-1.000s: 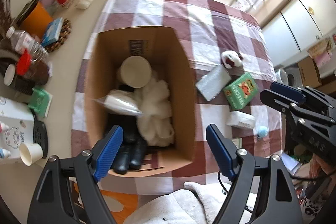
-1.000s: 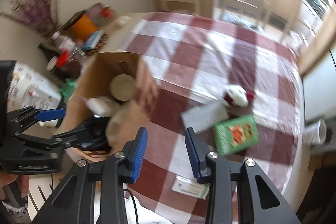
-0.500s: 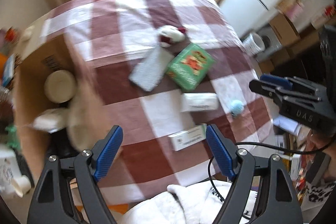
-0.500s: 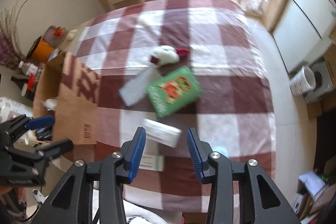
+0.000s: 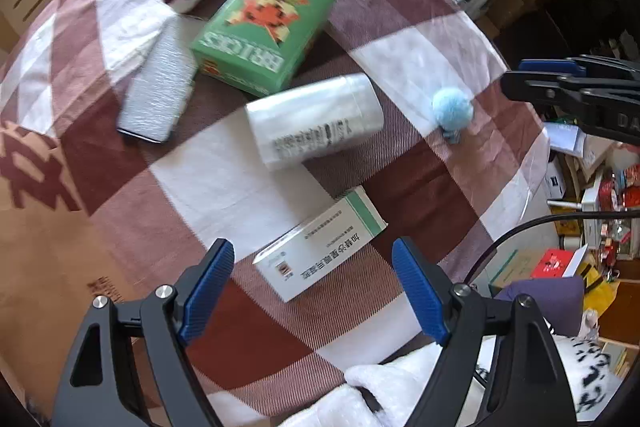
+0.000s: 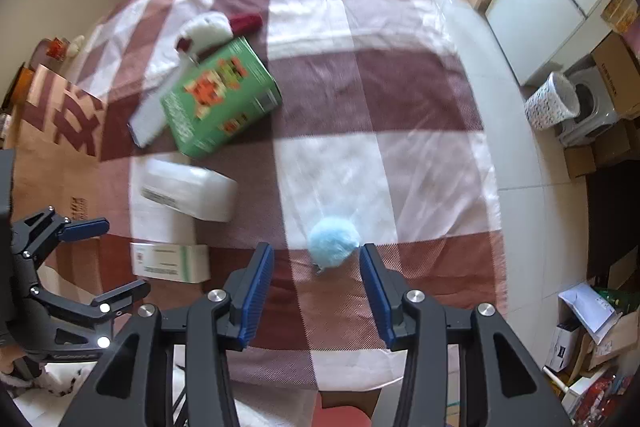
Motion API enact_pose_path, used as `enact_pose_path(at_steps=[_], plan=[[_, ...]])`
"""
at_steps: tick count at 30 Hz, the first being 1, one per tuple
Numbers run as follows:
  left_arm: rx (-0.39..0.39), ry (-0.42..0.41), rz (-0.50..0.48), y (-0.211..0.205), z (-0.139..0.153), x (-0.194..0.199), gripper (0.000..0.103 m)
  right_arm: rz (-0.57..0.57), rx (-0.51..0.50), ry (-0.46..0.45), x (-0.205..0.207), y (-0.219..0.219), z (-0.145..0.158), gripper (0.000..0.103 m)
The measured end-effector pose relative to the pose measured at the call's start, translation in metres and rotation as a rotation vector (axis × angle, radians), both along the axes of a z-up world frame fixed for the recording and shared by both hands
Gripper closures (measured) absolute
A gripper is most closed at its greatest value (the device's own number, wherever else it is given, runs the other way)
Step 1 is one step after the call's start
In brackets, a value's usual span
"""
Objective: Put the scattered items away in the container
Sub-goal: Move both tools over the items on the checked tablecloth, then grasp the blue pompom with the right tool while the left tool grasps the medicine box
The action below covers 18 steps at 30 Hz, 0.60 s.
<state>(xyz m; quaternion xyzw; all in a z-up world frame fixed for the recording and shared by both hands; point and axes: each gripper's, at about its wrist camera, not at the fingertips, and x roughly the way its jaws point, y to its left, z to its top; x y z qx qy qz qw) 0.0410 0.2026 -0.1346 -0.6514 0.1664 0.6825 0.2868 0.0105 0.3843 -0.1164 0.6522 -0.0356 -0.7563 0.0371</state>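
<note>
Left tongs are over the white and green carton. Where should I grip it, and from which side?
Grip the carton across its narrow width, on the two long sides near the middle, coming down from above. It lies flat and diagonal, so turn the open left tongs to match.

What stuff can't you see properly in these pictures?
- Brown cardboard box: its inside is cut off by the left edge in both views.
- Small print on the white-and-green carton: blurred, left wrist view.
- Grey flat pouch: partly hidden behind the green bricks box, right wrist view.

Readable print on the table items

The green box [image 5: 264,31] reads "BRICKS", seen upside down; the white-and-green carton [image 5: 320,247] carries Chinese print too blurred to read.
</note>
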Motion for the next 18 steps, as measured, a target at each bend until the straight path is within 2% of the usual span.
enact_pose_path(at_steps=[10, 14, 18], plan=[[-0.044, -0.023, -0.016, 0.015, -0.041, -0.003, 0.02, 0.0, 0.057, -0.072, -0.01, -0.002, -0.058, 0.057], [-0.019, -0.031, -0.011, 0.016, -0.047, -0.003, 0.019, 0.022, 0.08, -0.081, -0.012, -0.006, -0.069, 0.057], [-0.1, -0.008, -0.044, 0.018, -0.061, 0.001, 0.025, 0.008, 0.087, -0.098, -0.011, -0.006, -0.077, 0.057]])
